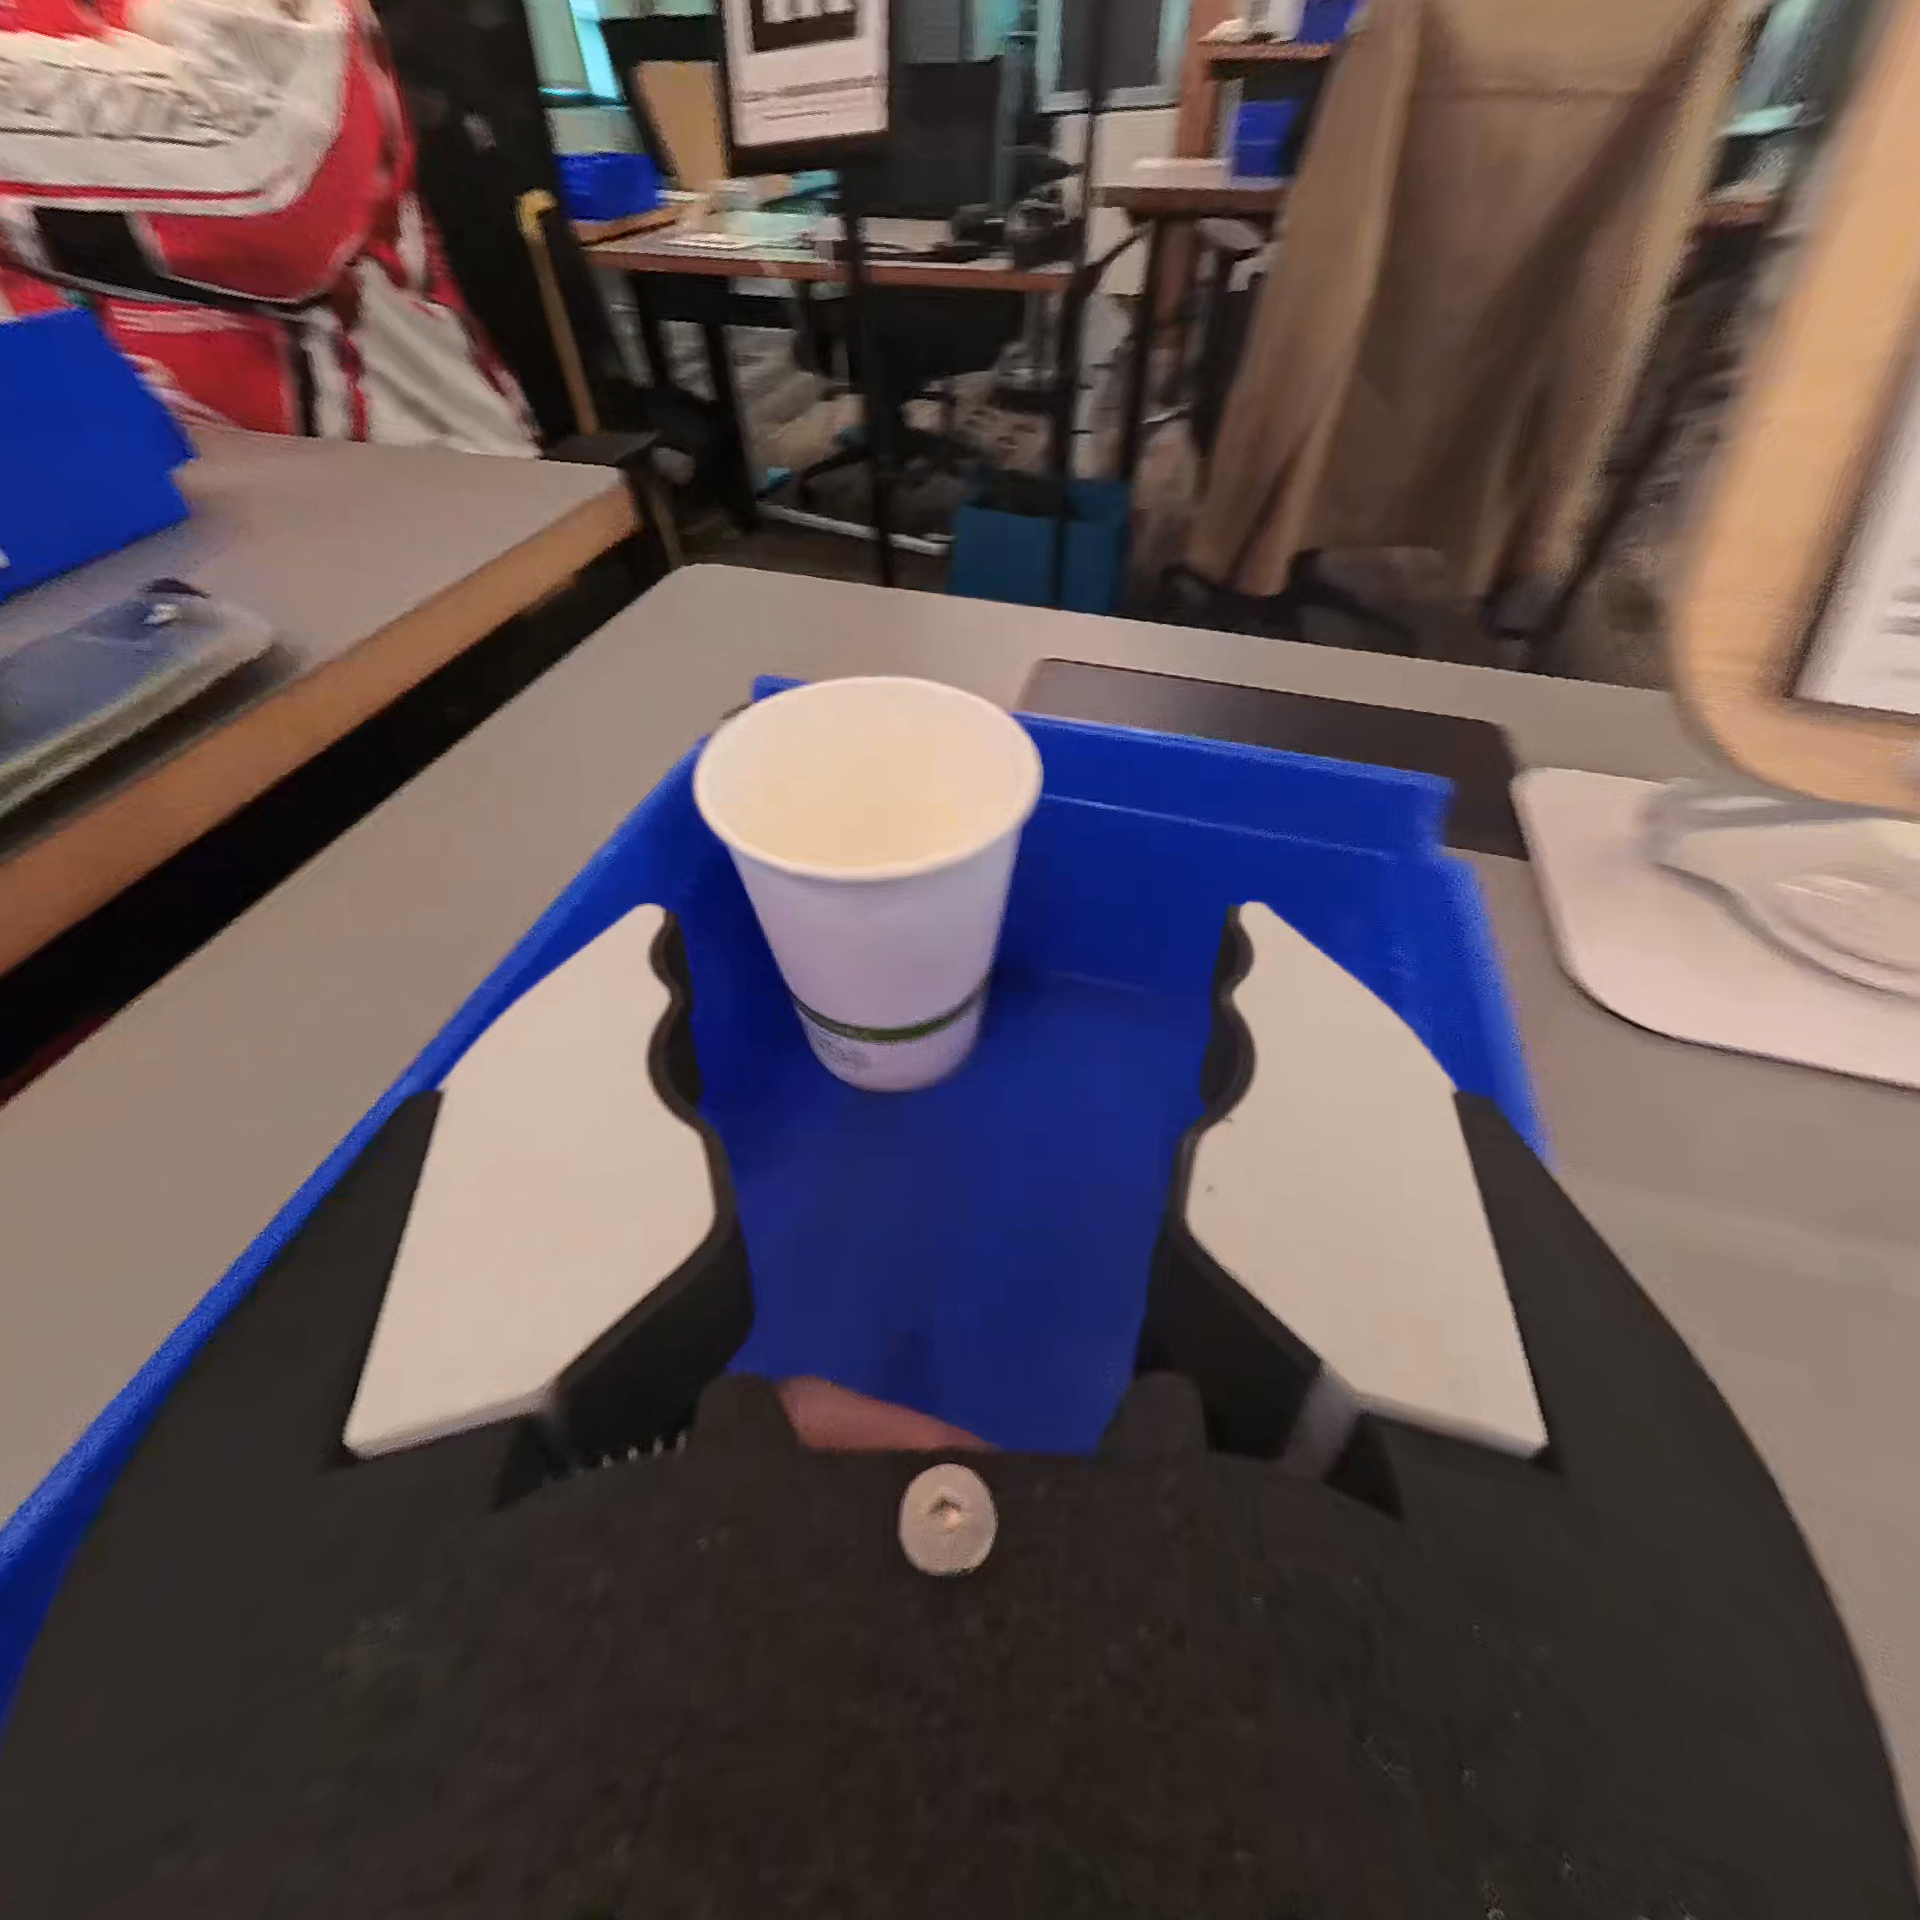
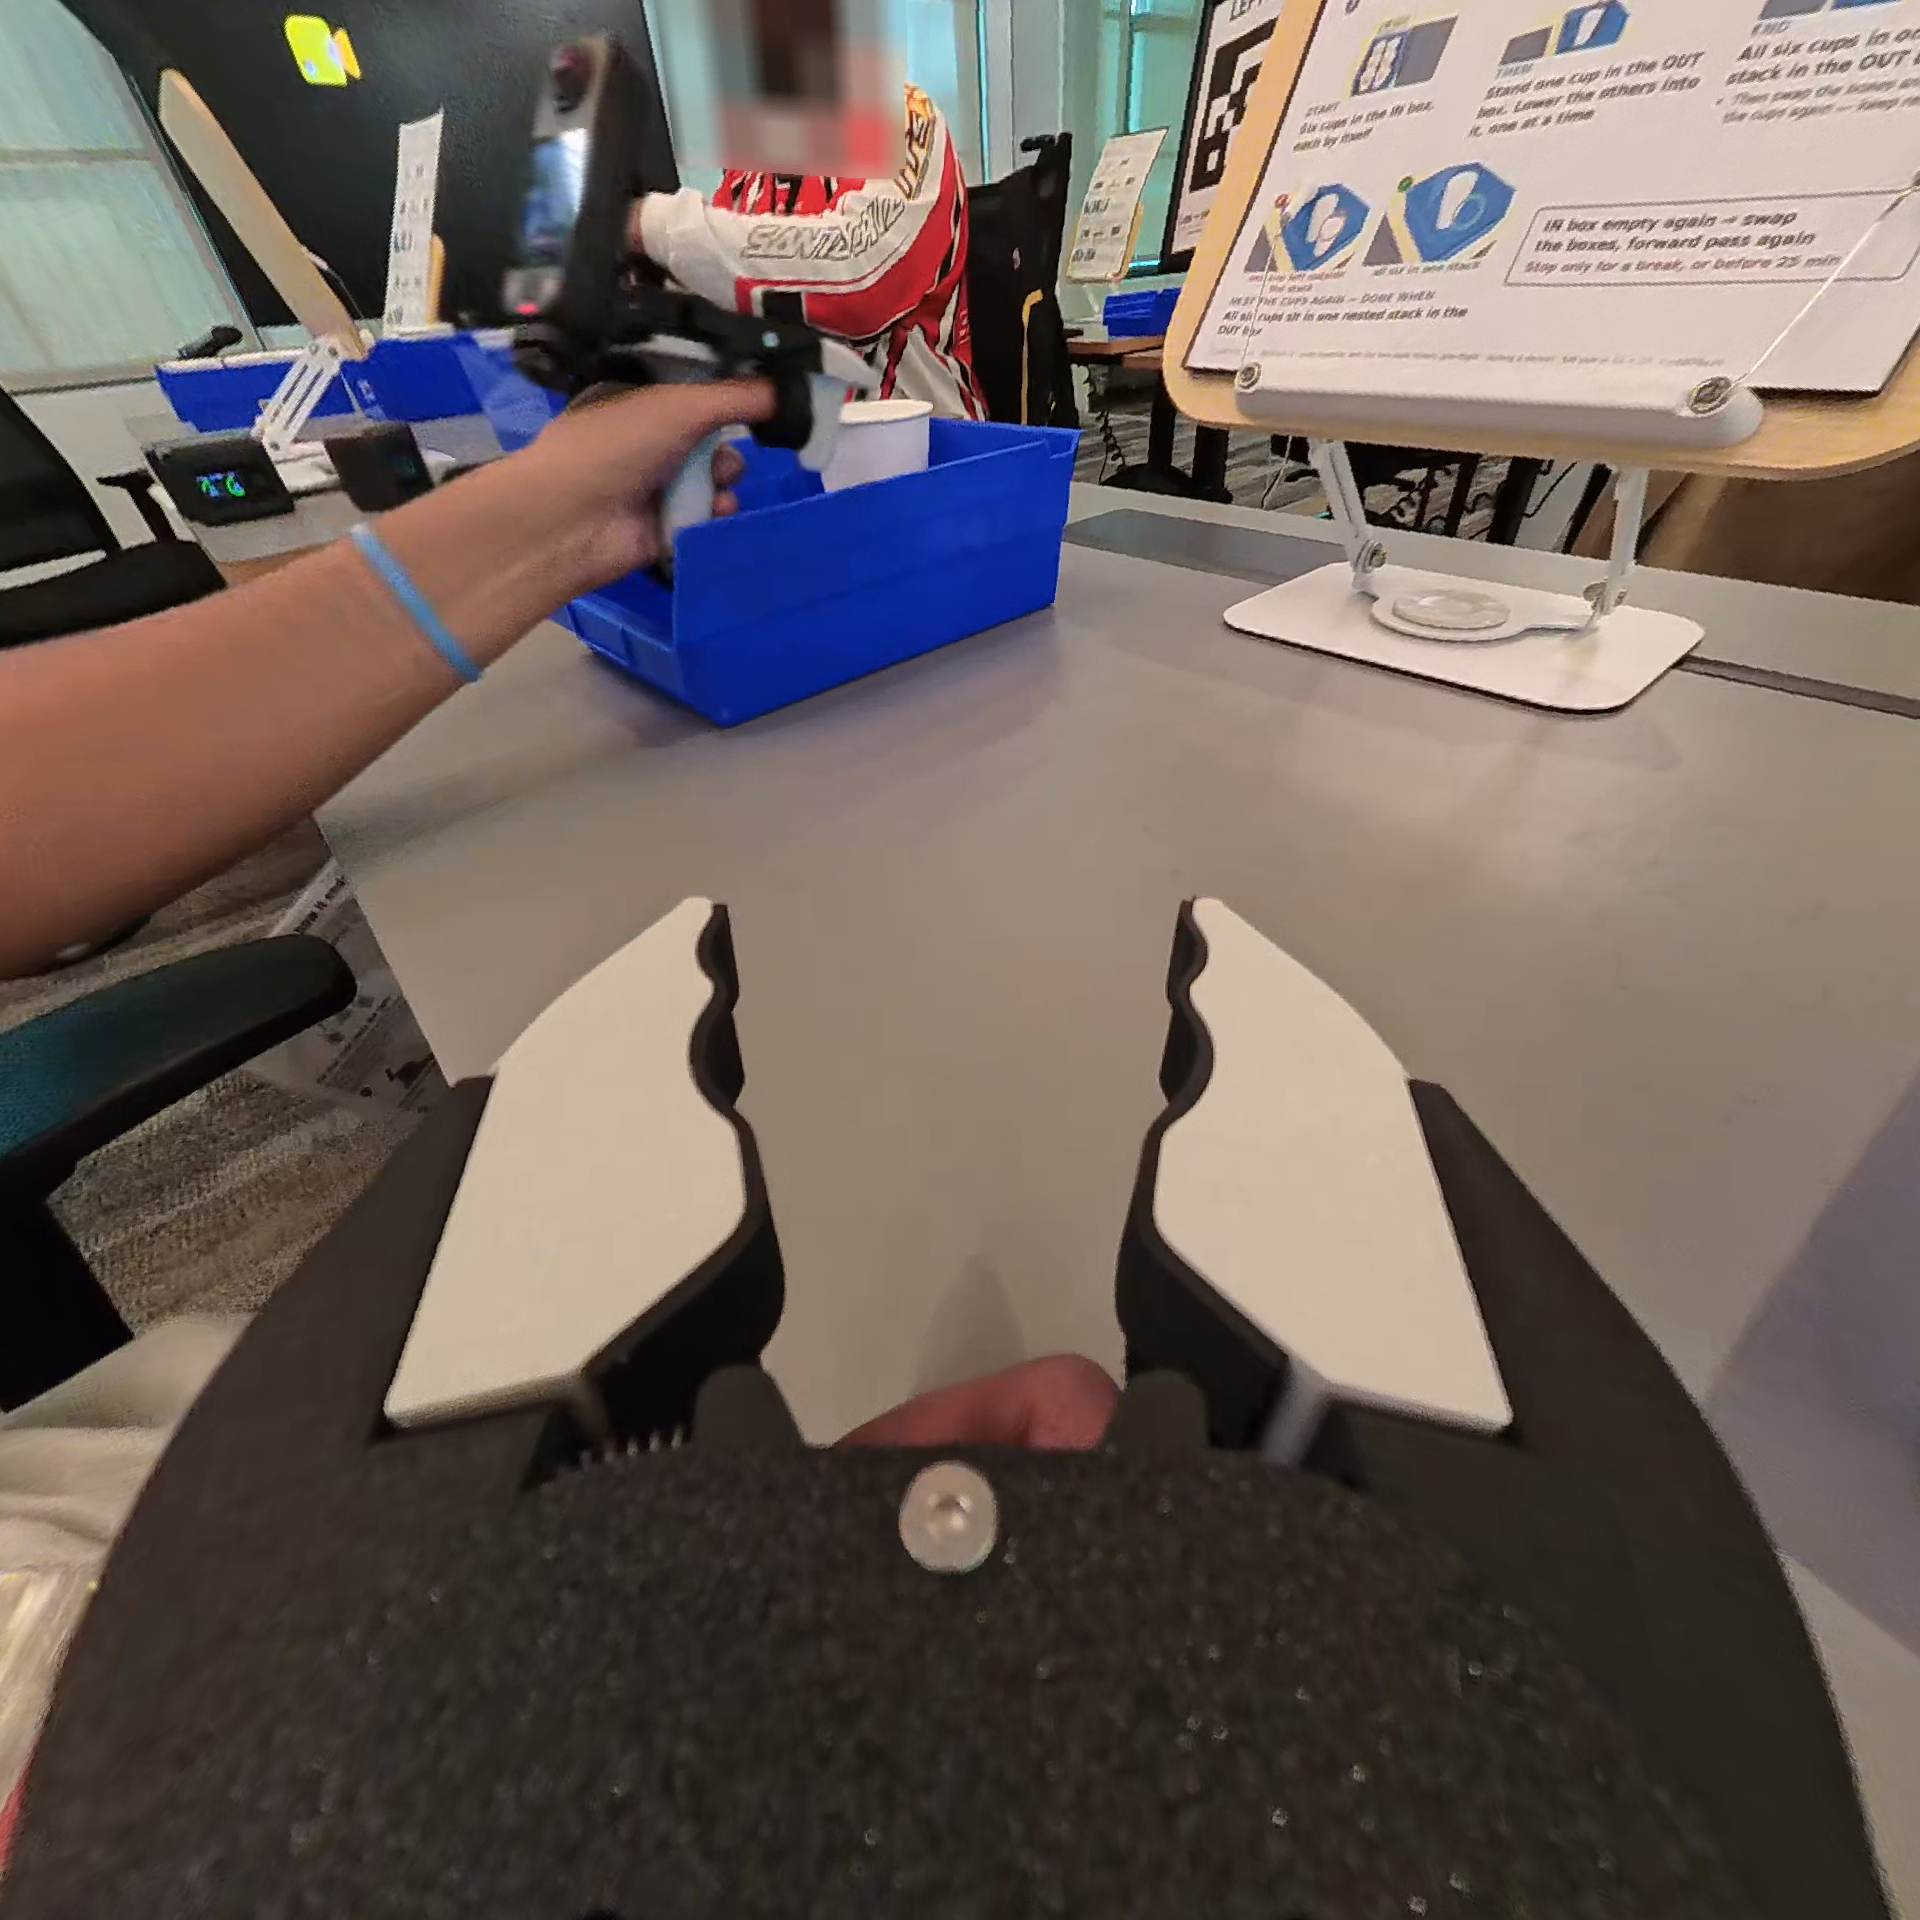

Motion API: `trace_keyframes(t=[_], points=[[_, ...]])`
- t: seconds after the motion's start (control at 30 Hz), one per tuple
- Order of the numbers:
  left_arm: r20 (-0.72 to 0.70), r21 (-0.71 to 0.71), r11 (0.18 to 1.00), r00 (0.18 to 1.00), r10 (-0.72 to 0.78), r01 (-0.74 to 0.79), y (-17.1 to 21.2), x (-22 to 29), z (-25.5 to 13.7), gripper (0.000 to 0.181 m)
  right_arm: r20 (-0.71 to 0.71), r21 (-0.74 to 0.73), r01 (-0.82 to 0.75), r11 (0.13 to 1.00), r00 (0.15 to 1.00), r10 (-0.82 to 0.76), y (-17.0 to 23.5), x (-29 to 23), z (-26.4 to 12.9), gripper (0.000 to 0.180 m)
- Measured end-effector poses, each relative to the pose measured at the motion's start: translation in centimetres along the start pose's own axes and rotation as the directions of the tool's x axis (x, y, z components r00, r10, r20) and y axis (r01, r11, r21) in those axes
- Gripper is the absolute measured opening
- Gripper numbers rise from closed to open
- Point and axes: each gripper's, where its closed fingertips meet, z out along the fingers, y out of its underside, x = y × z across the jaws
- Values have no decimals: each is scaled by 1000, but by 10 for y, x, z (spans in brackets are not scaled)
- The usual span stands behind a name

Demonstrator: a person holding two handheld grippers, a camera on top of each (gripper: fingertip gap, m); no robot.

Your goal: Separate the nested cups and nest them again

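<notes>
Left gripper [image 1: 951, 914] fingers spread wide, empty, over blue bin [image 1: 1299, 831]. White paper cup [image 1: 873, 873] upright on bin floor, near far wall, just beyond fingertips, untouched. Right gripper [image 2: 954, 914] fingers apart, empty, above bare grey table [image 2: 1039, 831], well apart from bin. White stand [image 2: 1475, 634] with instruction sheet on table right of bin. Behind: more tables, more blue bins, person in red-white jersey [image 2: 831, 239].

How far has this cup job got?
Done so far: one white paper cup stands upright in the blue bin; whether others are nested inside it cannot be told. In hand: nothing. The left gripper is open over the bin, the right gripper open above the bare grey table. No other cups are visible.
</notes>
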Motion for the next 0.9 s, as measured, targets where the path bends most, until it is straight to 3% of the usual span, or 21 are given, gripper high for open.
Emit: trace_keyframes(t=[0.17,0.37,0.43,0.53,0.77,0.9], points=[[151,-80,997,988,20,-8,13,-16,57,99,14,-7,-16,1000,1000,16,3,-3,-1,78],[218,-108,994,974,52,-29,24,-23,92,107,15,-28,-9,1000,1000,9,7,-5,2,76],[238,-127,992,970,47,-17,30,-28,99,99,14,-29,-17,999,1000,17,8,-4,2,75],[252,-122,992,968,-9,41,32,-36,103,87,18,-30,-43,999,999,44,8,-2,2,73],[170,-91,993,984,-53,69,25,-33,94,83,28,-21,-95,995,995,96,7,1,0,72],[36,14,999,998,42,-43,-10,-14,58,82,29,-14,-101,995,994,101,3,5,-5,72]])
